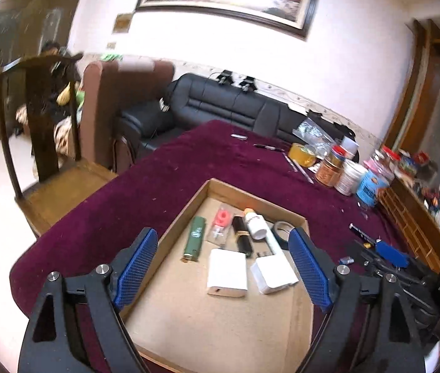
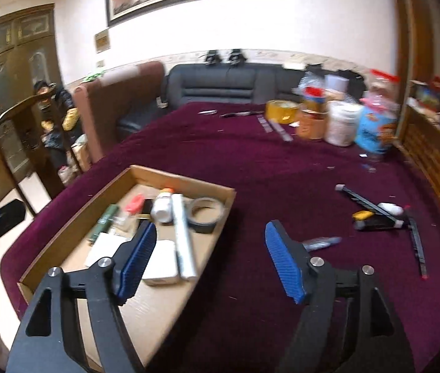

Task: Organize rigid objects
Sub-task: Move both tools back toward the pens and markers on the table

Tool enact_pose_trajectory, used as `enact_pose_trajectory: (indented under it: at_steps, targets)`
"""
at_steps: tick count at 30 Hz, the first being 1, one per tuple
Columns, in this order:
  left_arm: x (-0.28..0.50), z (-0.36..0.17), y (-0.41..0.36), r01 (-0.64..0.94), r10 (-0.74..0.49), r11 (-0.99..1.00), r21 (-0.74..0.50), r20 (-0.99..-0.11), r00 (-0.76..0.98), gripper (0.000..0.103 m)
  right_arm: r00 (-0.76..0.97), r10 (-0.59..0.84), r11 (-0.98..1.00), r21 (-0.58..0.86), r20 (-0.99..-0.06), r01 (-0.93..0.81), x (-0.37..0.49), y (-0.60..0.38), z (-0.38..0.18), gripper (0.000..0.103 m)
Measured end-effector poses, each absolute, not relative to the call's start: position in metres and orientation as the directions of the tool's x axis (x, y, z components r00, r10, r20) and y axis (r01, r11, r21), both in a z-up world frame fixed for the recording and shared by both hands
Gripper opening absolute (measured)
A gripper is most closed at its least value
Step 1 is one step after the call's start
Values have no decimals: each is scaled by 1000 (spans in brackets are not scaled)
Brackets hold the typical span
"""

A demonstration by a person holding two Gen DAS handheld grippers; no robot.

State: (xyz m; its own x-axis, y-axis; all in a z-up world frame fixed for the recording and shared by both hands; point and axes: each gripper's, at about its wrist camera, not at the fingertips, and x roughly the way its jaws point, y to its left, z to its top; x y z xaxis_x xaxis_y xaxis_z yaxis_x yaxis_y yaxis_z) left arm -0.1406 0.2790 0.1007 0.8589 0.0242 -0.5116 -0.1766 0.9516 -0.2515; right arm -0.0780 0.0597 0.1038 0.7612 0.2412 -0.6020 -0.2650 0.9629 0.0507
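Note:
A shallow cardboard tray (image 1: pixel 208 186) lies on the maroon cloth. It holds a green lighter (image 1: pixel 194 239), a red "9" candle packet (image 1: pixel 222 219), a black tube (image 1: pixel 241 236), a white bottle with an orange cap (image 1: pixel 255 222), a long white tube (image 1: pixel 274 244), a tape roll (image 1: pixel 282 230) and two white chargers (image 1: pixel 227 272). My left gripper (image 1: pixel 222 233) hovers open above these, holding nothing. My right gripper (image 2: pixel 210 227) is open and empty over the tray's right wall (image 2: pixel 220 217). On the cloth to its right lie a small blue-silver piece (image 2: pixel 322 242) and a black folding tool (image 2: pixel 375 214).
Jars and cans (image 1: pixel 344 168), a yellow tape roll (image 1: pixel 304 154) and a pen (image 1: pixel 268 147) crowd the table's far right. A wooden rack (image 1: pixel 412 217) lines the right edge. A wooden chair (image 1: pixel 43 118) stands at the left and a black sofa (image 1: pixel 220 102) behind.

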Motion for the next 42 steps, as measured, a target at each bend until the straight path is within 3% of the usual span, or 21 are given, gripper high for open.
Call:
enact_pose_trajectory:
  at_steps: [11,32,42]
  targets:
    - [-143,108,211,-74,-36,981,-181,-540,841,82,784,125,992,70,-608,-104,-96,-12,100,74]
    - [-141,108,150,0,-73,993,-119,-604,794,82,807,41,999,11,-589,-44,-102,-57,93,80]
    - [-123,88,122,39,-103,993,-108,-688,719,82,794,-16,999,19,-607,34,-59,-119,94,80]
